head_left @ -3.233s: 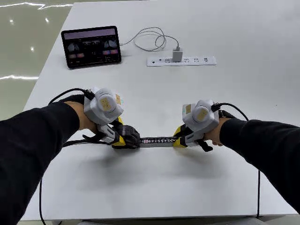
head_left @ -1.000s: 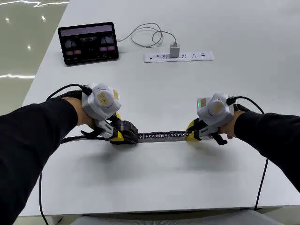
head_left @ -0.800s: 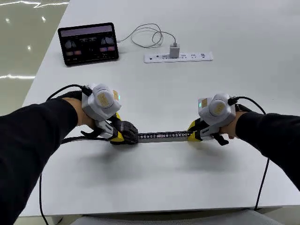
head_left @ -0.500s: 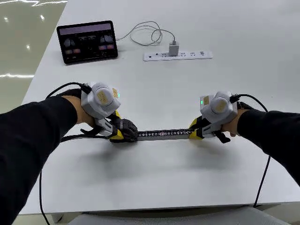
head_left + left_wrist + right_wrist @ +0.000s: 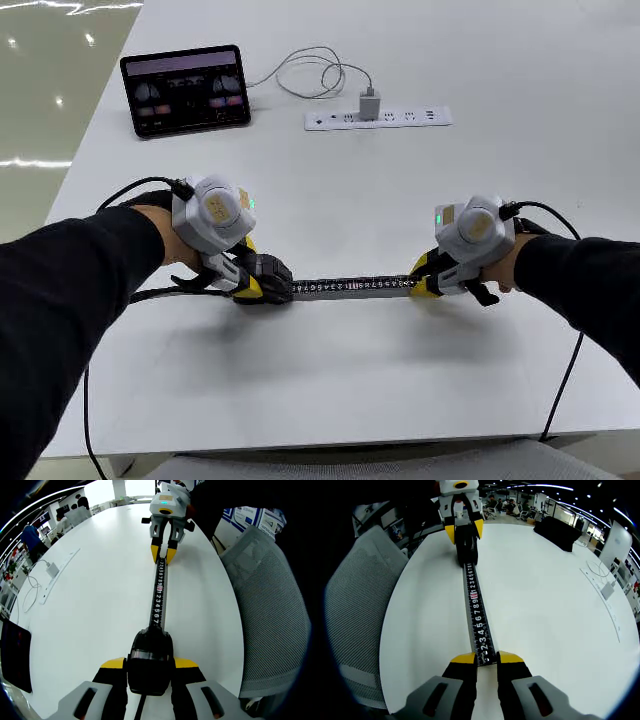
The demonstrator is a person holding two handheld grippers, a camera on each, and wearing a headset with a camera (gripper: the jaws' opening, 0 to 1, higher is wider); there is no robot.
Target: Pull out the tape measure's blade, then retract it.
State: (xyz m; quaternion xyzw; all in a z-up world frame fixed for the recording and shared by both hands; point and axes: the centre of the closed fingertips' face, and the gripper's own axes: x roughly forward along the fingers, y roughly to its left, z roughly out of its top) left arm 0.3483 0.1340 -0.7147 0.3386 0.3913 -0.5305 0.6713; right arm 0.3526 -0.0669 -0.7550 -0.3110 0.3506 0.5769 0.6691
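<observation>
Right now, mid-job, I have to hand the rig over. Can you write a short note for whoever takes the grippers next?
Left gripper: shut on the tape measure case, which rests on the table.
Right gripper: shut on the tip end of the blade, which lies stretched flat on the table between the two grippers, numbers up.
Done: blade pulled out.
Left: retract it. I would probably ease the tip end back toward the case rather than let go, so the blade does not snap in.
</observation>
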